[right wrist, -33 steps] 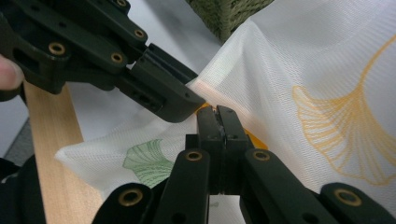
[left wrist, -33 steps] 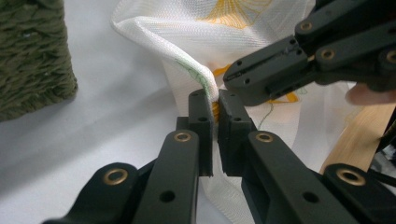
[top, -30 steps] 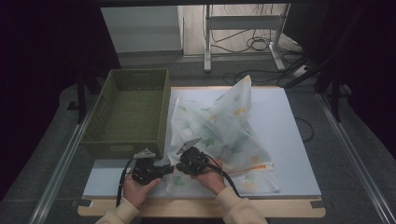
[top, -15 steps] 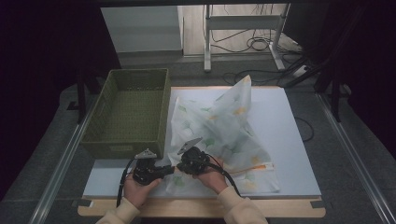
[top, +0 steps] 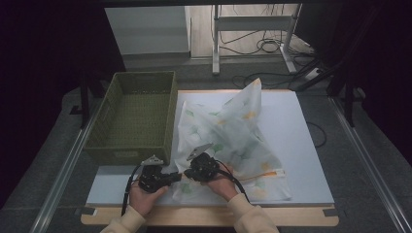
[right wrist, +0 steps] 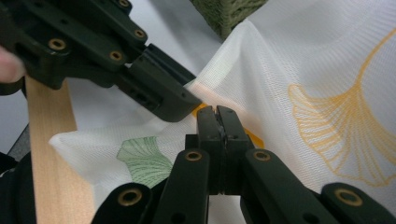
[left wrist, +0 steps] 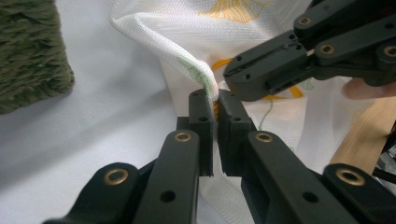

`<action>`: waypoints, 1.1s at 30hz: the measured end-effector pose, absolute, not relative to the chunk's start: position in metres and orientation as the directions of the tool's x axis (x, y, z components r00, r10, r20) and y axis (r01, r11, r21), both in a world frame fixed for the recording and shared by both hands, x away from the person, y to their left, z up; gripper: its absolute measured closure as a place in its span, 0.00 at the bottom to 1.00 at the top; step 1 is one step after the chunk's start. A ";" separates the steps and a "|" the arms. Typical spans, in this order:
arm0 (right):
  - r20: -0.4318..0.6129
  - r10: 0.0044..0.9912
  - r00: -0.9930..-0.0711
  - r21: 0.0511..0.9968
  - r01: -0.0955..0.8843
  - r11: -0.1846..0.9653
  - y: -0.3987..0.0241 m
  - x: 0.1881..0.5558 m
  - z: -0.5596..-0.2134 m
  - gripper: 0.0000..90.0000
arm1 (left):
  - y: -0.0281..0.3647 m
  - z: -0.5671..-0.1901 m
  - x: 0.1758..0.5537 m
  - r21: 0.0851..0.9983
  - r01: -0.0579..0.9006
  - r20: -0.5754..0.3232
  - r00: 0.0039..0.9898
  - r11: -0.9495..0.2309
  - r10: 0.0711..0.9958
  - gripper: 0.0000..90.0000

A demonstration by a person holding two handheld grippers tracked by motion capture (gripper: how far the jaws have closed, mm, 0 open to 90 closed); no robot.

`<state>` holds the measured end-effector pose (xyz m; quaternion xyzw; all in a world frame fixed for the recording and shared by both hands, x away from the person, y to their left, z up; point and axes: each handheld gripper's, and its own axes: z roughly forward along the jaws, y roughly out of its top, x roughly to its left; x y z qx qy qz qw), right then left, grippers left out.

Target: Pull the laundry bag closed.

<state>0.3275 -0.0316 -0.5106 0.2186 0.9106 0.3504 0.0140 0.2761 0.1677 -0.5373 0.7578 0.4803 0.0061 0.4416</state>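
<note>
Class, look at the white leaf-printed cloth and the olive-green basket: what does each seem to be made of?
White leaf-printed cloth: probably thin woven mesh fabric, matte; a fine grid weave shows and it looks semi-sheer. Olive-green basket: seemingly woven fibre or plastic, matte; its walls show a coarse, rough weave.

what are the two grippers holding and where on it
Both hold the white leaf-print cloth: the left gripper and right gripper pinch its near edge side by side.

Left hand-held gripper [left wrist: 215, 100] pinching white leaf-print cloth [left wrist: 187, 51], green basket [left wrist: 32, 51] beside
</note>
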 end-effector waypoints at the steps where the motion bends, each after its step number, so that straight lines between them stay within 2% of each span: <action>1: 0.130 0.410 -0.903 0.642 0.391 0.659 -0.031 0.328 -0.511 0.99 | 0.167 -0.537 0.276 0.676 0.721 -0.411 0.540 -0.152 0.735 0.95; 10: 0.144 0.404 -0.903 0.626 0.400 0.670 -0.029 0.334 -0.509 0.99 | 0.167 -0.538 0.276 0.680 0.713 -0.384 0.546 -0.172 0.744 0.95; 18: 0.102 0.415 -0.904 0.612 0.386 0.690 -0.022 0.330 -0.513 0.98 | 0.170 -0.538 0.277 0.673 0.727 -0.419 0.526 -0.137 0.740 0.95; 23: 0.120 0.441 -0.889 0.611 0.416 0.673 -0.021 0.330 -0.519 0.96 | 0.172 -0.540 0.278 0.665 0.736 -0.436 0.518 -0.124 0.735 0.95; 33: 0.131 0.462 -0.877 0.630 0.434 0.644 -0.021 0.328 -0.523 1.00 | 0.175 -0.540 0.278 0.668 0.736 -0.440 0.509 -0.109 0.740 0.95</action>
